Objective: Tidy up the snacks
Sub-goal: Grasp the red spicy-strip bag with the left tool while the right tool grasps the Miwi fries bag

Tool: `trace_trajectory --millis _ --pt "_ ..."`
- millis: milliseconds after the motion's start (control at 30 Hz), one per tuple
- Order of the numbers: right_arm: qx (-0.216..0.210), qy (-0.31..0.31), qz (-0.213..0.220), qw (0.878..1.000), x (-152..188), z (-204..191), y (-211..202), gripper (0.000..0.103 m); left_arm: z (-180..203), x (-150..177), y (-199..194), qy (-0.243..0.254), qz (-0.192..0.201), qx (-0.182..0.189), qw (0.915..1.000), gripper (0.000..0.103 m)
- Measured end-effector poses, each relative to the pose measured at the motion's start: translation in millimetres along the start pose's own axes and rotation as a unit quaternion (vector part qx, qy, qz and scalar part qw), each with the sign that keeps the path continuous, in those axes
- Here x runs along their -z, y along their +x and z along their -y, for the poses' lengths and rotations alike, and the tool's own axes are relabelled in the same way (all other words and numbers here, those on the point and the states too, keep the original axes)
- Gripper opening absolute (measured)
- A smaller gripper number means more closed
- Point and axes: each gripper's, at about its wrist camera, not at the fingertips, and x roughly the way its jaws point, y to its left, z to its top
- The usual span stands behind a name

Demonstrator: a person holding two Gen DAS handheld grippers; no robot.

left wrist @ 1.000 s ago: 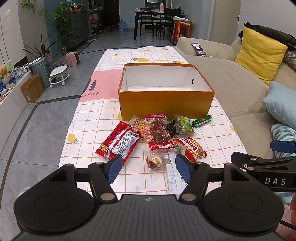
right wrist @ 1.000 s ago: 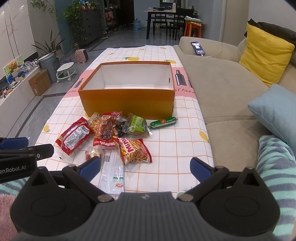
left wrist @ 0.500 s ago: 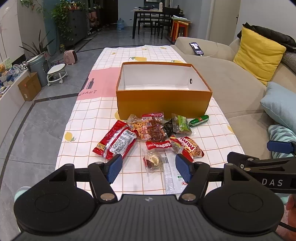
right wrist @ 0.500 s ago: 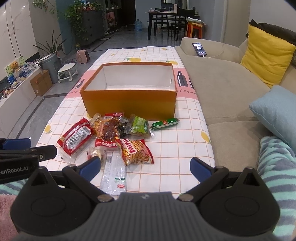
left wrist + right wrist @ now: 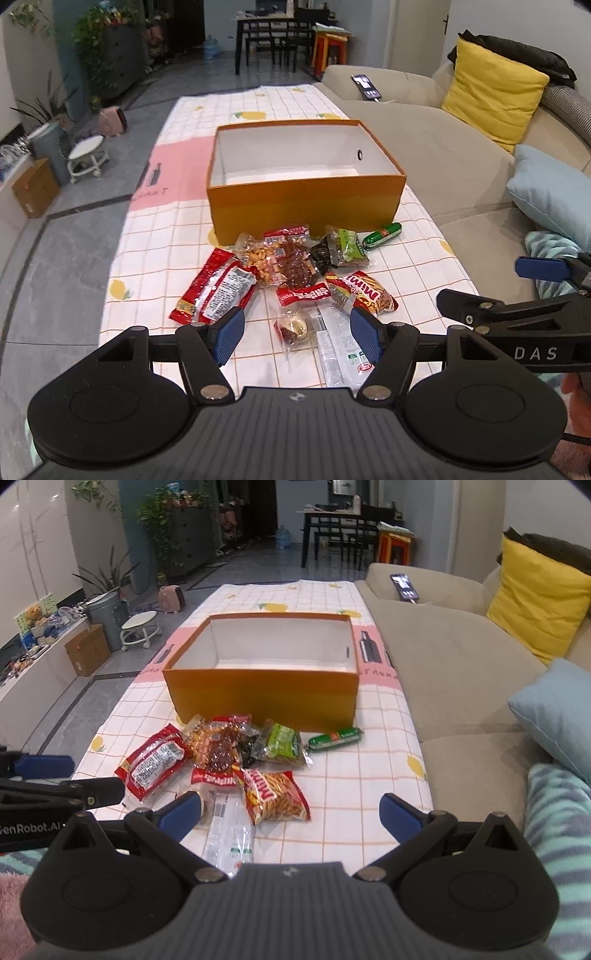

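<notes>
An open orange box (image 5: 306,201) (image 5: 262,696), empty and white inside, stands on the checked tablecloth. In front of it lies a pile of snack packs: a red pack (image 5: 216,290) (image 5: 155,760), a Mimi chips bag (image 5: 364,291) (image 5: 275,795), a green sausage (image 5: 382,234) (image 5: 334,738), a green pack (image 5: 280,742), a clear wafer pack (image 5: 340,350) (image 5: 229,832) and a small round sweet (image 5: 293,326). My left gripper (image 5: 297,334) is open and empty, above the near snacks. My right gripper (image 5: 291,810) is open wide and empty, near the table's front edge.
A beige sofa (image 5: 454,657) runs along the table's right side, with a yellow cushion (image 5: 537,598), a blue cushion (image 5: 554,709) and a phone (image 5: 404,587). Grey floor, a stool (image 5: 138,629) and a cardboard box (image 5: 86,650) lie to the left.
Both grippers have risen and drawn back slightly, so the box and snacks sit a little farther off. Both stay open. No snack has moved.
</notes>
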Motion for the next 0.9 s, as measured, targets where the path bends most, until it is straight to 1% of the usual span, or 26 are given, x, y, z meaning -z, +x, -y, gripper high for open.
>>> trace_trajectory --millis 67,133,300,367,400,500,567,633,767,833,900 --pt "-0.016 -0.004 -0.007 1.0 -4 2 10 0.099 -9 -5 9 -0.015 -0.008 0.016 0.9997 0.076" --pt "-0.029 -0.001 -0.011 1.0 -7 4 19 0.099 -19 -9 18 -0.025 -0.02 0.022 0.9993 0.076" --pt "-0.038 -0.01 -0.036 0.999 -13 6 51 0.099 -42 -21 46 -0.013 -0.046 0.012 0.9988 0.077" --pt "-0.046 -0.011 -0.052 0.998 -15 6 66 0.096 -53 -26 58 -0.014 -0.057 0.004 0.9983 0.081" --pt "-0.05 -0.009 -0.062 0.997 -16 7 74 0.091 -58 -28 65 -0.013 -0.062 0.002 0.998 0.081" --pt "-0.058 0.004 -0.086 0.995 -20 9 99 0.091 -69 -32 87 -0.005 -0.085 -0.007 0.9964 0.083" --pt "-0.06 0.008 -0.096 0.994 -21 9 113 0.091 -73 -34 103 0.011 -0.101 -0.009 0.9948 0.085" --pt "-0.059 0.011 -0.107 0.992 -21 9 125 0.091 -74 -34 119 0.042 -0.114 -0.007 0.9926 0.087" --pt "-0.064 0.022 -0.131 0.989 -17 11 146 0.091 -78 -30 149 0.09 -0.142 0.01 0.9857 0.088" --pt "-0.066 0.026 -0.142 0.987 -14 13 156 0.091 -79 -27 158 0.106 -0.148 0.012 0.9831 0.088" --pt "-0.067 0.028 -0.149 0.986 -12 14 164 0.091 -81 -27 165 0.119 -0.151 0.006 0.9813 0.088"
